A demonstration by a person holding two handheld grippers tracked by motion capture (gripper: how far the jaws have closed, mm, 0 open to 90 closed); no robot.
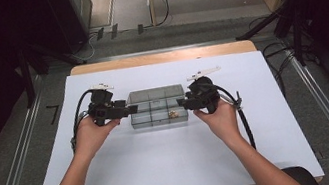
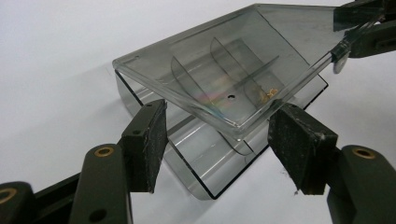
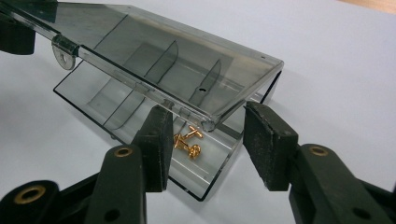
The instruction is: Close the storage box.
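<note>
Black jaws of the left gripper point(image 2: 215, 140) stand well apart on either side of the lid's point(image 2: 219, 60) near corner, not pressing it. Likewise the right gripper point(image 3: 205, 144), half spread at the opposite end. Between them the smoky box point(image 1: 157, 107) sits mid-table on white paper point(image 1: 166, 173), lid raised, gold bits point(image 3: 187, 143) inside. Looks like closing or opening; next, guide the lid evenly.

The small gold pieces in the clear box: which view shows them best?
The right gripper view: the gold pieces lie close, in the box's near compartment. The left gripper view and high view show them as specks.
</note>
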